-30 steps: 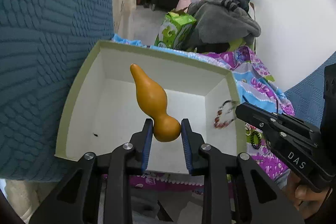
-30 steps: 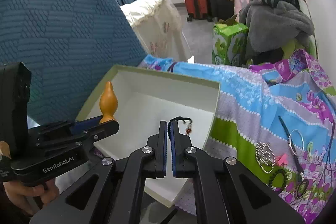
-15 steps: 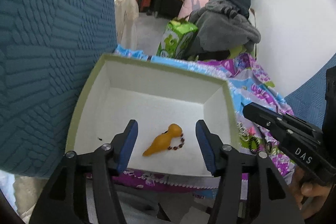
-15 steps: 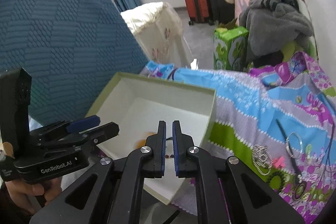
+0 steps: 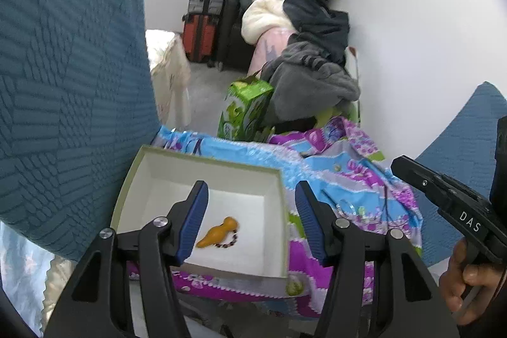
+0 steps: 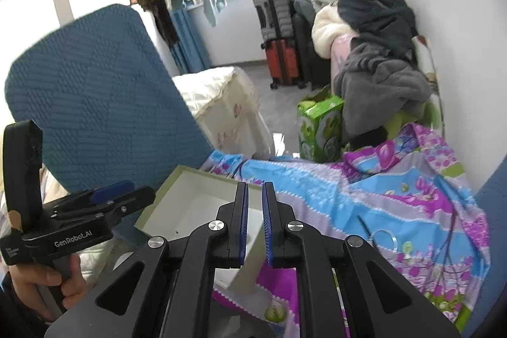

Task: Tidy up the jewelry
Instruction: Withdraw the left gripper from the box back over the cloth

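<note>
An orange gourd pendant (image 5: 217,232) with a dark bead string (image 5: 230,241) lies on the floor of the white open box (image 5: 202,162). My left gripper (image 5: 252,195) is open and empty, raised above the box. My right gripper (image 6: 255,190) has its jaws a narrow gap apart and is empty, held above the box's right edge (image 6: 190,176). A silver ring (image 6: 383,238) and dark cords (image 6: 451,230) lie on the colourful cloth (image 6: 364,189) to the right of the box.
A blue quilted chair back (image 5: 69,78) stands left of the box. A green carton (image 5: 244,110), a pile of clothes (image 5: 313,75) and suitcases (image 5: 206,15) lie behind. A white wall (image 5: 412,37) is on the right.
My left gripper opened and let the gourd pendant drop into the box, then rose and pulled back. My right gripper also rose and its jaws parted slightly.
</note>
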Available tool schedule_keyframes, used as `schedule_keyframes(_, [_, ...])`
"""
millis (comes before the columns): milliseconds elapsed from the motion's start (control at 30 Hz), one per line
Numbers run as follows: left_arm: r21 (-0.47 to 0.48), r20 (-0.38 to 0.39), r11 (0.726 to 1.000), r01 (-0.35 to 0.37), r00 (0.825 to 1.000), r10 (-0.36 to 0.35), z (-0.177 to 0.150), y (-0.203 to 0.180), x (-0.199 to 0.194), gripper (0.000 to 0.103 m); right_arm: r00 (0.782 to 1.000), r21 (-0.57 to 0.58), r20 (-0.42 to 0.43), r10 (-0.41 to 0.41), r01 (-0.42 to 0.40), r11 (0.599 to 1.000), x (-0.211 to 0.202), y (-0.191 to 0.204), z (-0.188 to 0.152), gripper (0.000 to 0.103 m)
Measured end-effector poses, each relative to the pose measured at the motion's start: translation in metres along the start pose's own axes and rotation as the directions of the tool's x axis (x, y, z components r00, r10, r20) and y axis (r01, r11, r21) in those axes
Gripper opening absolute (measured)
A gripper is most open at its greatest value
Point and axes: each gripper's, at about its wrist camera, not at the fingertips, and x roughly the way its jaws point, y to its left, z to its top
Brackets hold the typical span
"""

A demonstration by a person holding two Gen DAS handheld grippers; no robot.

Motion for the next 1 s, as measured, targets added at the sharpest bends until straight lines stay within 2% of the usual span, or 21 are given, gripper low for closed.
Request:
schedule_keyframes(400, [0.052, 0.071, 0.997, 0.061, 0.995, -0.065, 0.004, -0.053, -0.029, 0.058, 0.992, 0.015, 0.097, -0.077, 0.076, 0.997, -0.068, -0.034, 0.0, 0.008])
schedule_keyframes(733, [0.08, 0.061, 0.99, 0.113, 0.991, -0.118, -0.015, -0.083, -0.025, 0.058, 0.985, 0.052, 0.092, -0.144, 0.14, 0.989, -0.089, -0.064, -0.027, 0.008])
schedule_keyframes(1000, [0.087, 0.052, 0.989, 0.121, 0.991, -0.126, -0.033, -0.098, -0.021, 0.058, 0.98, 0.06, 0.091, -0.178, 0.173, 0.983, -0.099, -0.079, -0.049, 0.008])
